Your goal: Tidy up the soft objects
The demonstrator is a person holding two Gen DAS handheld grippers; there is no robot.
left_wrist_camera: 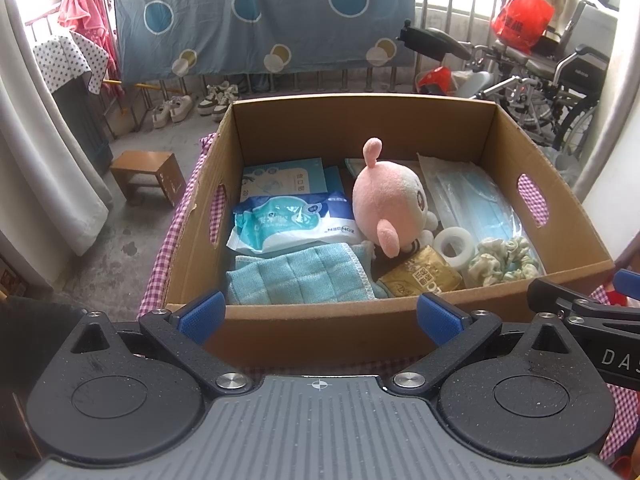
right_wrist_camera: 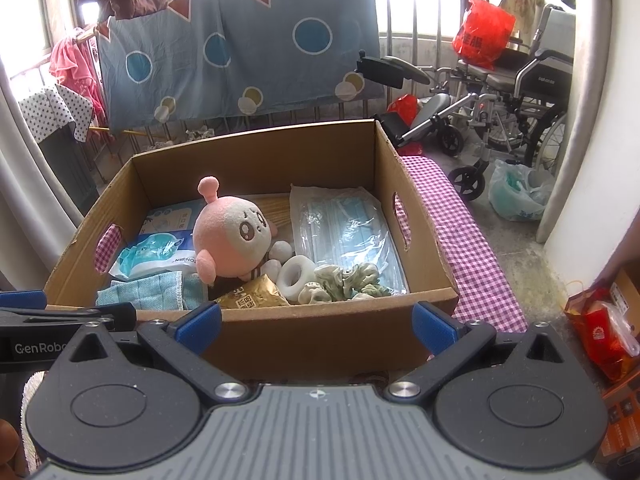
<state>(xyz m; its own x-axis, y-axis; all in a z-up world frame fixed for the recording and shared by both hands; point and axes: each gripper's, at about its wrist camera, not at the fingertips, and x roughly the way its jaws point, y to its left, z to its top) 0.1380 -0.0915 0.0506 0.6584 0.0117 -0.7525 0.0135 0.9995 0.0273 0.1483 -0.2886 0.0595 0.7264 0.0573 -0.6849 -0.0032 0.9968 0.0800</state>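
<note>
An open cardboard box (left_wrist_camera: 360, 120) (right_wrist_camera: 256, 148) sits on a checked cloth. Inside it lie a pink plush toy (left_wrist_camera: 390, 200) (right_wrist_camera: 230, 232), a teal towel (left_wrist_camera: 304, 276) (right_wrist_camera: 140, 290), a wet-wipes pack (left_wrist_camera: 292, 222) (right_wrist_camera: 154, 256), a bag of blue face masks (left_wrist_camera: 472, 196) (right_wrist_camera: 344, 224), green scrunchies (left_wrist_camera: 504, 260) (right_wrist_camera: 344, 280), a white tape roll (left_wrist_camera: 454, 244) (right_wrist_camera: 294, 274) and a gold packet (left_wrist_camera: 420, 278) (right_wrist_camera: 252, 294). My left gripper (left_wrist_camera: 320, 316) is open before the box's near wall, holding nothing. My right gripper (right_wrist_camera: 318, 324) is open there too, also holding nothing.
The purple checked cloth (right_wrist_camera: 468, 236) covers the surface under the box. A wheelchair (right_wrist_camera: 516, 96) and a red bag (right_wrist_camera: 482, 28) stand at the back right. A small wooden stool (left_wrist_camera: 146, 172) sits on the floor to the left. A blue patterned sheet (left_wrist_camera: 260, 12) hangs behind.
</note>
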